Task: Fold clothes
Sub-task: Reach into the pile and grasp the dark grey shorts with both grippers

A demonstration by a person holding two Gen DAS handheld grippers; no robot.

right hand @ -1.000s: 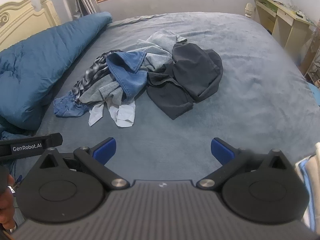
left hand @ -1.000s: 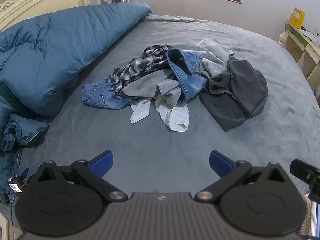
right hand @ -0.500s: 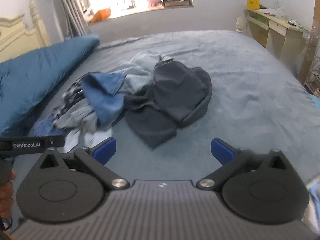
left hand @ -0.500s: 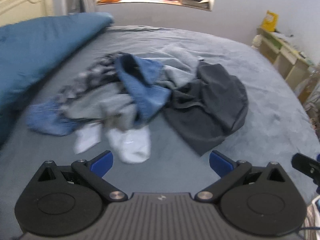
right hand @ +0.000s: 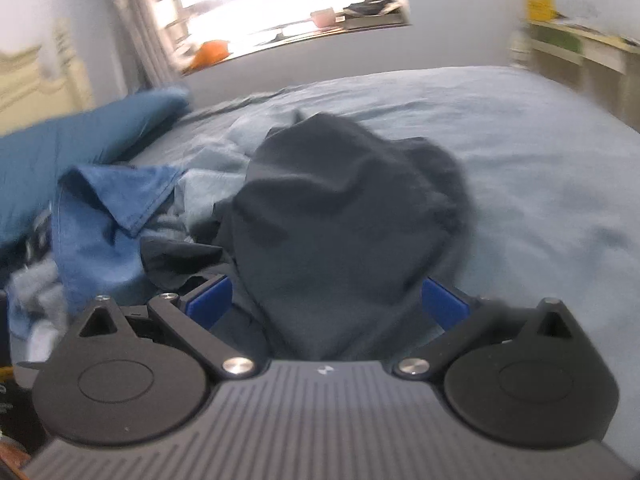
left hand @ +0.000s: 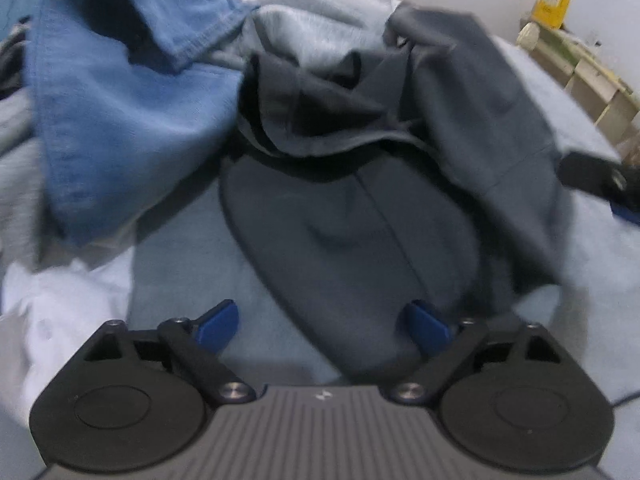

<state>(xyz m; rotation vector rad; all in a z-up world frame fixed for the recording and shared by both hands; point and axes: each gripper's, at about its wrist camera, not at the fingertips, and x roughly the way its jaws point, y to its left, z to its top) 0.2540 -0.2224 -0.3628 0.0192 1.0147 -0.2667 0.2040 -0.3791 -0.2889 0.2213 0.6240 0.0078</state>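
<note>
The left gripper has its jaws spread wide, having just been closing a little, with the near edge of the dark grey garment lying between the blue pads but not pinched by them. Just to its left lie a white garment and, farther ahead on that side, a blue denim shirt; a pale grey garment is heaped beyond both. The right gripper also stands wide open, its fingertips either side of a raised hump of the same dark grey garment, which fills the gap without being clamped. Past it the grey-blue bed sheet stretches away, with a teal duvet far to the left, then a window sill.
</note>
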